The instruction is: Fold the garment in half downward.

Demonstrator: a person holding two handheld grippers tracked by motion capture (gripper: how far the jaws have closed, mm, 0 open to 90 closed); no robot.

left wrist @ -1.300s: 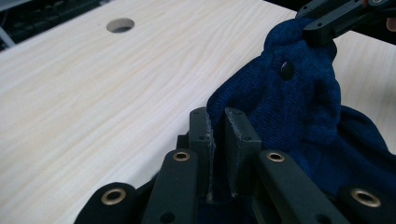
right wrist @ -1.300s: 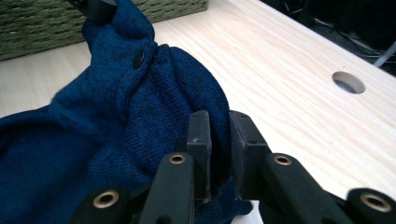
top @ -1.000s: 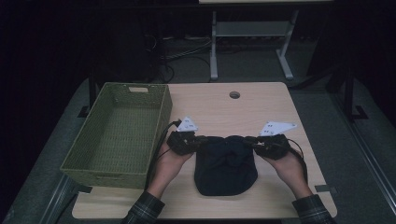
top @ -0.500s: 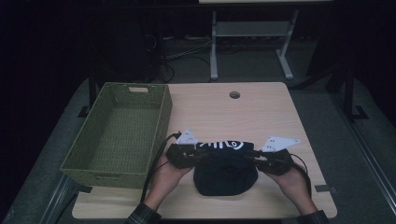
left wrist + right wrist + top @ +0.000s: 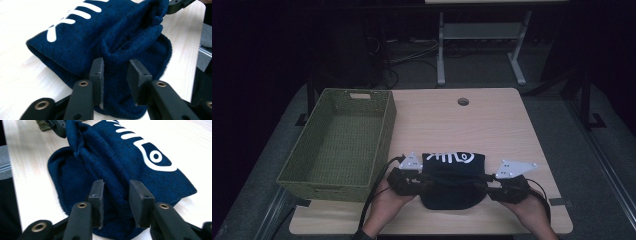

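A dark blue knit hat (image 5: 452, 165) with a white fish-bone print lies folded on the wooden table (image 5: 472, 125) near its front edge. My left gripper (image 5: 424, 179) is at the hat's left side and my right gripper (image 5: 484, 182) at its right, each held by a hand. In the left gripper view a ridge of the hat (image 5: 130, 40) runs between the gripper's (image 5: 115, 75) pads. The right gripper view shows the same ridge (image 5: 100, 152) between that gripper's (image 5: 116, 195) pads. Both pairs of jaws have just been opening and no longer pinch the fabric.
A green woven basket (image 5: 388, 127) stands empty on the table's left side, close to my left gripper. A round cable hole (image 5: 463, 101) sits near the far edge. Beyond the table are a dark floor, cables and a white desk frame (image 5: 482, 35).
Both grippers came toward the table's front edge, folding the hat's far part over so the white print now lies on top. Their jaws have widened.
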